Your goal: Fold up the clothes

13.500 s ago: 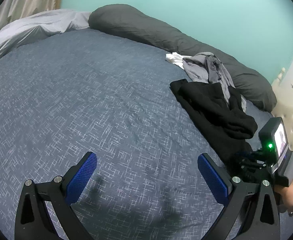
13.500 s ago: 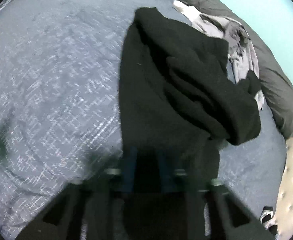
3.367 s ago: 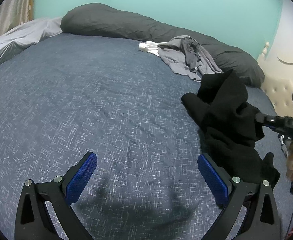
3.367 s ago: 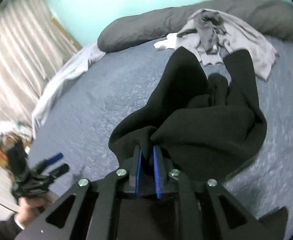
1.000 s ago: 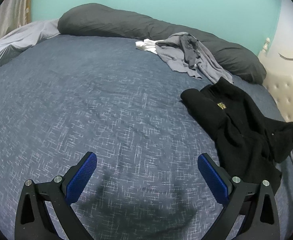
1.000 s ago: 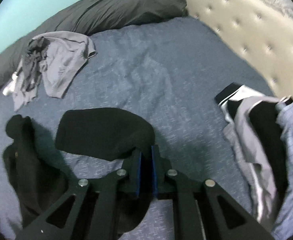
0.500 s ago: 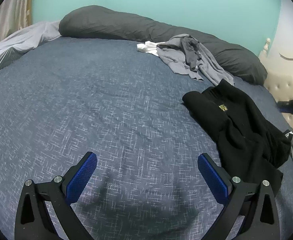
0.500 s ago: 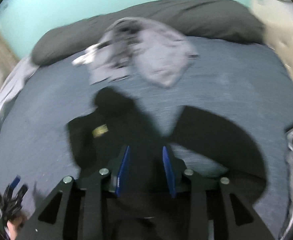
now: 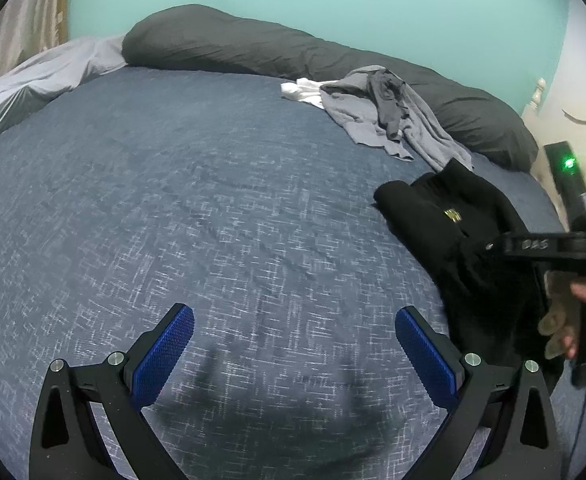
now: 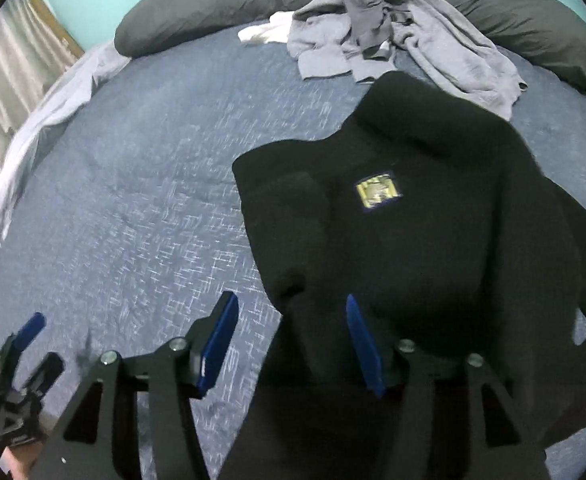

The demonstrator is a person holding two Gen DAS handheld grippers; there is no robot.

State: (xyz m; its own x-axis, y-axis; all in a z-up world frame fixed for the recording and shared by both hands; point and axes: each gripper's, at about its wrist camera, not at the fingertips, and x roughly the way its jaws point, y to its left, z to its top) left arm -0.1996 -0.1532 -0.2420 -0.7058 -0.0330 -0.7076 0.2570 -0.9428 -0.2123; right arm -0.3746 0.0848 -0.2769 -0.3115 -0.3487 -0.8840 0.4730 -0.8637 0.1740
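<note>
A black garment [image 10: 433, 240] with a small yellow label [image 10: 377, 192] lies crumpled on the blue bedspread [image 10: 141, 200]. My right gripper [image 10: 291, 340] hovers over its near edge, jaws opening. A fold of black cloth runs up between the blue pads [image 10: 217, 344], and neither pad presses on it. In the left wrist view the same garment [image 9: 453, 232] lies at the right, with the right gripper [image 9: 493, 245] and the hand holding it just above. My left gripper [image 9: 295, 344] stands wide open over bare bedspread [image 9: 213, 208], holding nothing.
A heap of grey clothes [image 9: 381, 120] and a white item [image 9: 301, 90] lie at the back by a long dark grey pillow [image 9: 253, 48]. A pale grey sheet [image 9: 41, 76] is bunched at the left edge. A tufted headboard is at the far right.
My right gripper let go of the black sleeve, opened its jaws and swung left over the garment's body. It came into the left wrist view. The left gripper stayed put.
</note>
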